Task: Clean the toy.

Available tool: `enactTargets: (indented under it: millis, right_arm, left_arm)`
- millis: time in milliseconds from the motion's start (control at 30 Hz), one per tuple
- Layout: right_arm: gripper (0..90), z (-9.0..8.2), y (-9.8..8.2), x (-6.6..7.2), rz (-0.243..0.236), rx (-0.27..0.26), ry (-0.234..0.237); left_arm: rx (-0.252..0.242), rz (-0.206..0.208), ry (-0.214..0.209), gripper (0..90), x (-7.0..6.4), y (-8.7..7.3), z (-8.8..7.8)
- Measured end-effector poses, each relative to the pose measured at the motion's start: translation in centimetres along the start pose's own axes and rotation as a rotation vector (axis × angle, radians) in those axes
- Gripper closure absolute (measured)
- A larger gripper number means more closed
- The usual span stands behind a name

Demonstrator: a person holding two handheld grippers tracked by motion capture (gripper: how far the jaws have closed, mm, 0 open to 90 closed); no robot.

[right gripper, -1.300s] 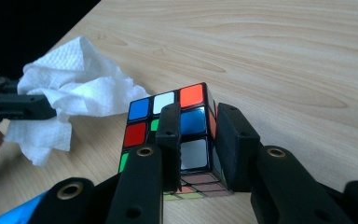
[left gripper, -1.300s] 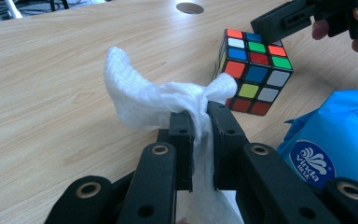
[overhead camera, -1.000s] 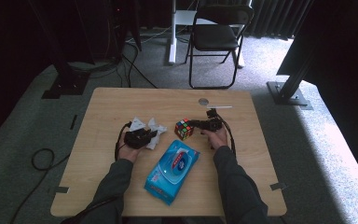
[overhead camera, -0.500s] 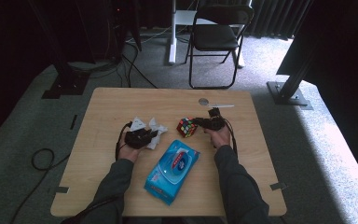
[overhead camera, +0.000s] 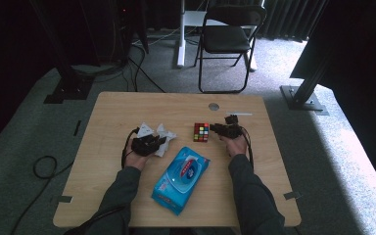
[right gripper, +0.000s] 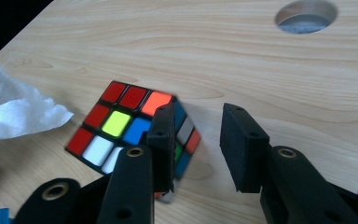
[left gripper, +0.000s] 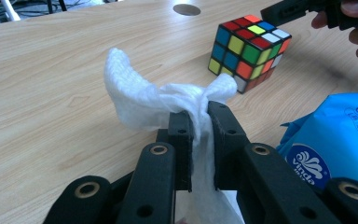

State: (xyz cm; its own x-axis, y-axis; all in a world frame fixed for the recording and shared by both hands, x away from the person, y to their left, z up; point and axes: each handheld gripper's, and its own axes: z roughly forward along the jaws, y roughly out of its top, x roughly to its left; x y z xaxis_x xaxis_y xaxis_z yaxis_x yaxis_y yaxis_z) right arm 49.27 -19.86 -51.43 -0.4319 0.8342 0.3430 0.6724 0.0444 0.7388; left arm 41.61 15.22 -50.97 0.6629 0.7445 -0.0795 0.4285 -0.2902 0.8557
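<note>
Nearby, wipes pack (overhead camera: 181, 178) beside cube (overhead camera: 201, 131)

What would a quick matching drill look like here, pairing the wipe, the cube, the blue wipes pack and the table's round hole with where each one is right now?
Things:
1. white wipe
2. puzzle cube
3. blue wipes pack
4. round hole

Places:
A. flat on the table between the person's forearms
B. in the tabletop near the far edge
C. pinched between the left gripper's jaws
D. standing on the table just off the right gripper's parted jaws, not gripped

Pairs: 1-C, 2-D, 3-A, 4-B
</note>
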Motion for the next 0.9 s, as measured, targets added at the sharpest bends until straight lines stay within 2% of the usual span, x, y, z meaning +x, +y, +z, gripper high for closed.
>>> enactTargets:
  millis: [33,100,233,567,633,900]
  right_arm:
    - [63.9,0.0,0.0,0.0,0.000,0.000,0.000]
    - [57.8,-0.4,0.1,-0.1,0.002,-0.020,-0.007]
    - [52.0,-0.5,0.5,0.6,-0.011,-0.036,0.003]
    - [42.1,0.3,1.1,2.7,-0.071,-0.016,0.023]
    - [40.3,0.5,1.1,3.2,-0.083,-0.011,0.014]
    - [34.8,1.1,1.0,3.8,-0.091,0.004,0.012]
  left_arm:
    - [0.000,0.000,0.000,80.6,0.0,0.0,0.0]
    - [0.000,0.000,0.000,80.6,0.0,0.0,0.1]
    - [0.001,0.005,-0.003,80.5,-0.1,0.1,0.1]
    - [-0.003,0.003,-0.001,80.2,0.0,0.1,0.0]
    - [-0.004,0.002,-0.002,80.1,0.0,0.1,0.0]
    - [-0.004,0.002,-0.001,79.6,0.0,0.1,-0.1]
